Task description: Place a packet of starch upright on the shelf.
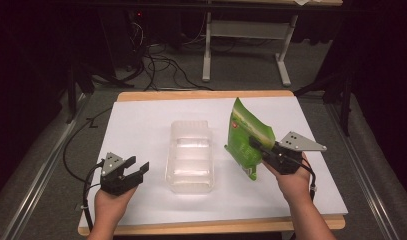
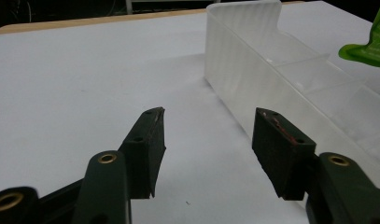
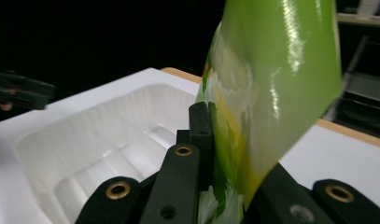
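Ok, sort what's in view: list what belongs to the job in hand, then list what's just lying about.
In the job:
- green pouch, clamped in the right claw and held off the table
- clear plastic tub, empty
- left claw, open beside the tub

Lying about:
- cables on the floor
- white table frame behind

Both forearms come in over the near edge, one hand behind each gripper. The left gripper [image 1: 139, 169] sits low at the person's left, its jaws spread wide with nothing between them. The right gripper [image 1: 256, 145] is raised higher and angled inward, its jaws pinched tight, the right hand [image 1: 291, 179] gripping it from behind.
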